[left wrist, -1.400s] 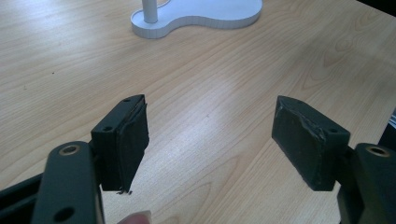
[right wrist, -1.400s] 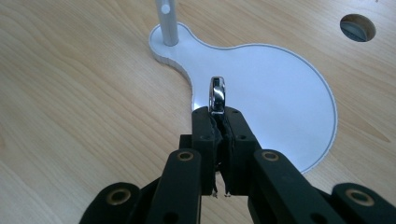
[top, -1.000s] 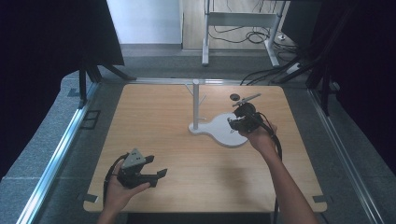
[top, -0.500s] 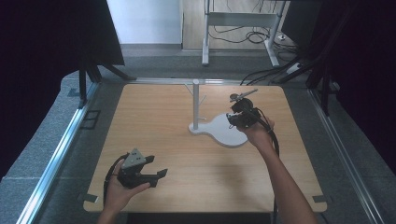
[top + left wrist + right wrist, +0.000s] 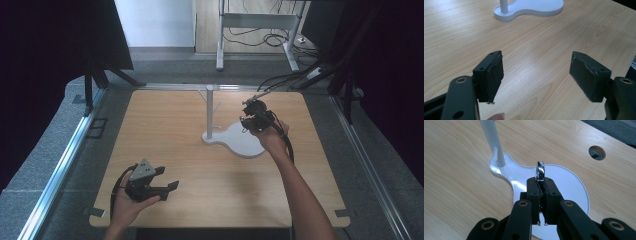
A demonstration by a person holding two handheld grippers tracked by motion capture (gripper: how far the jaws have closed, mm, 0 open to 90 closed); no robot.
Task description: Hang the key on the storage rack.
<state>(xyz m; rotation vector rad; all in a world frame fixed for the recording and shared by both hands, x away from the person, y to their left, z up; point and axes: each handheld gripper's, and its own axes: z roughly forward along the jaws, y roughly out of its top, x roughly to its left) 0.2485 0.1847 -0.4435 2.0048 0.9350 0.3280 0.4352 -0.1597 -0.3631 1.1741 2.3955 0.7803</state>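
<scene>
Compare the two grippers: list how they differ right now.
The left gripper has its jaws wide apart with nothing between them; the right gripper is clamped on a silver ring. The left sits low near the table's near edge; the right is held up over the white stand base. Both have black padded jaws and are hand-held.

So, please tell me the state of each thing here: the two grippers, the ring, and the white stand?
Left gripper: open, empty, held low above the bare wooden table, near its front edge.
Right gripper: shut on the ring, held above the stand's base.
Ring: silver, pinched upright, sticking out past the jaw tips.
White stand: upright on the table, post and pegs bare, nothing resting on its base.
</scene>
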